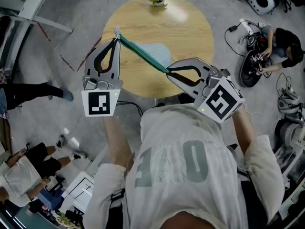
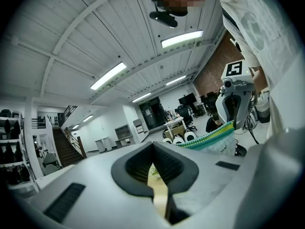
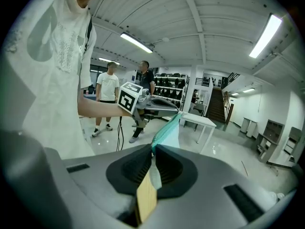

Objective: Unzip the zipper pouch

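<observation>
Zipper pouch (image 1: 151, 52) hangs stretched taut above the round worktop's (image 1: 190, 32) near side. The right gripper (image 1: 168, 71) has its fingers clamped on one corner. The left gripper (image 1: 117, 35) has its fingers pinched shut on the opposite end. Anchor the right firmly and draw the left straight along the zipper line, without twisting.

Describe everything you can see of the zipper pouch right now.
The pouch is soft pale-blue fabric with a green zipper edge. It hangs above the round wooden table, its zipper edge pulled taut and slanted between the left gripper and right gripper, whose fingers are shut on its two ends. How far it is unzipped cannot be told.
</observation>
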`<state>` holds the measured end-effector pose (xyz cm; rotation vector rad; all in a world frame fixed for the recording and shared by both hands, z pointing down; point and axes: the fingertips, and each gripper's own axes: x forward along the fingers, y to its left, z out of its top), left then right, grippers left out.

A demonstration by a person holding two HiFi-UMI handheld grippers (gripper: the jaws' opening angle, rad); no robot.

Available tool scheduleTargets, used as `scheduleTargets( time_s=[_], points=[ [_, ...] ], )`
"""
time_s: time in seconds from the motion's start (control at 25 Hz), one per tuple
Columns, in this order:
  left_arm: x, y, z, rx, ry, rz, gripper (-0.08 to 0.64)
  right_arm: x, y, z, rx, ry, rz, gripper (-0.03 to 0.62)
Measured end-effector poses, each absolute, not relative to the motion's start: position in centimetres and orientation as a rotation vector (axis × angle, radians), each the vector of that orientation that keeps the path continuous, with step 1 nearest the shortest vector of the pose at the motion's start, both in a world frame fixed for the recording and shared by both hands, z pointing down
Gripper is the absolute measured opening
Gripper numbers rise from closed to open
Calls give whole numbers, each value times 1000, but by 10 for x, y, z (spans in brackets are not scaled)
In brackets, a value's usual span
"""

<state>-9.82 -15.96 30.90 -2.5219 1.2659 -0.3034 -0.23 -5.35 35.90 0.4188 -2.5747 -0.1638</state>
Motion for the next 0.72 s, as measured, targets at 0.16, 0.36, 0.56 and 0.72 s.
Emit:
scheduleTargets(
  time_s=[0.16,0.36,0.56,0.72],
  points=[
    [-98,-164,311,-2521,1270,-297,25,-1,-58,358,441,-2572,-156,48],
    [-97,-168,316,-2538,1269,-294,25,0,-61,360,455,-2564,-153,48],
    [-96,-170,318,-2559,1293,-256,25,1,-64,360,471,-2565,-149,48],
    [-96,-174,316,-2575,1313,-231,26,5,-71,355,512,-2588,-151,48]
  ],
)
